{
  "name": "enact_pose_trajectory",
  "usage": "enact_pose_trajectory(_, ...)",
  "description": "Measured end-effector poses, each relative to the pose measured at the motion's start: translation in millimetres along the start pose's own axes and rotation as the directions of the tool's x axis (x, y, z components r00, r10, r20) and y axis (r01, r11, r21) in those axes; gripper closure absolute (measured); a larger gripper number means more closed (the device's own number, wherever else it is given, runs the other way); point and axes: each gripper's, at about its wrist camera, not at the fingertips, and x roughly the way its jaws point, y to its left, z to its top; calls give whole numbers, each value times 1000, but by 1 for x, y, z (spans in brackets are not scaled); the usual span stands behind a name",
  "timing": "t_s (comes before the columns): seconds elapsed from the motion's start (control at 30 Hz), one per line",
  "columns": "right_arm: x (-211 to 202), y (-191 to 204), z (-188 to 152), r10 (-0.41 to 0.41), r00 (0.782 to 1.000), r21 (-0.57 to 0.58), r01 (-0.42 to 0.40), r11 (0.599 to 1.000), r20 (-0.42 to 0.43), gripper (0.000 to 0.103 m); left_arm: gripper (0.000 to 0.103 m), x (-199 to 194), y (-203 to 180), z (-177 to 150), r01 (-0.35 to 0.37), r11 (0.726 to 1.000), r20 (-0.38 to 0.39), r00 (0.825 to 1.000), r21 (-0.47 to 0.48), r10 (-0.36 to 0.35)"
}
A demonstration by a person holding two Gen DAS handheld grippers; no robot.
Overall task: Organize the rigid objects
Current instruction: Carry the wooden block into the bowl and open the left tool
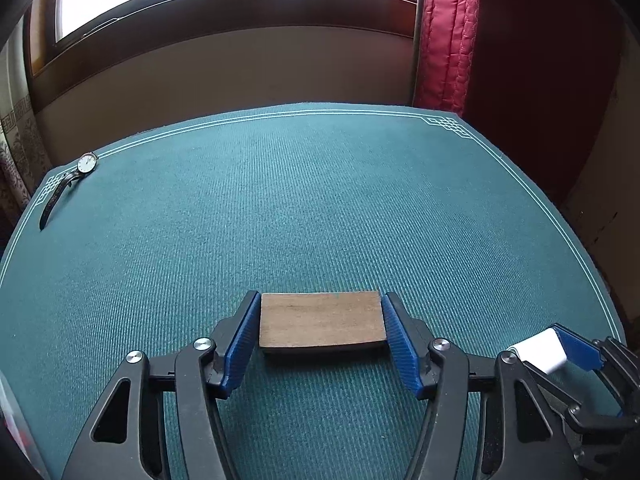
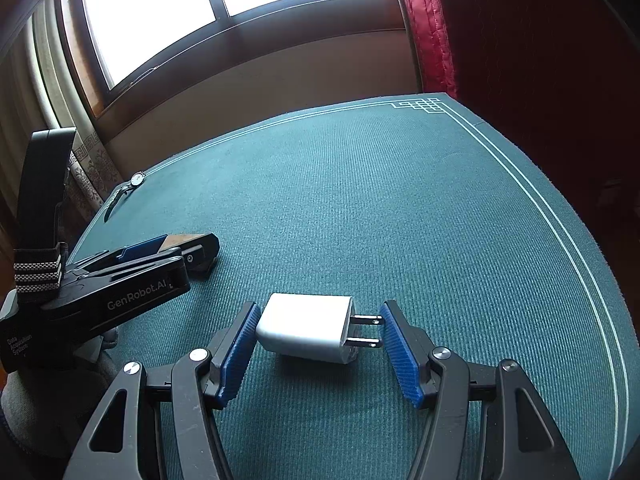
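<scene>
The left tool [image 1: 320, 330] has its blue pads against the two short ends of a flat wooden block [image 1: 322, 322], closed onto it; whether the block is lifted or resting on the green surface [image 1: 320, 200] is hard to tell from this angle, though a thin shadow under its near edge suggests it sits low. The right tool [image 2: 318, 336] brackets a white charger [image 2: 304, 334] — one pad touches the plug body's flat end, the other meets the tips of the two metal prongs [image 2: 362, 332], so it looks closed on it end to end.

The block is stiff and light, with square faces the ribbed pads should hold well. The charger is hard, smooth plastic, likely slippery; holding it by the prong tips seems shaky — the flat sides of the body would be the safer place.

Far off at the surface's left corner lies a wristwatch [image 1: 76, 172], well apart from both.
</scene>
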Motion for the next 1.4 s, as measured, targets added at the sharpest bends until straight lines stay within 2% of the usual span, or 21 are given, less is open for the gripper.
enact_pose_trajectory(0.77, -2, 1, -3, 2, 1000, 3, -2, 1000, 2, 38, 42, -69, -7, -38, -53, 998, 110, 993, 26, 50)
enact_pose_trajectory(1.4, -2, 1, -2, -1, 1000, 1, 1, 1000, 1, 38, 42, -111, 18, -63, -60, 998, 147, 987, -33, 64)
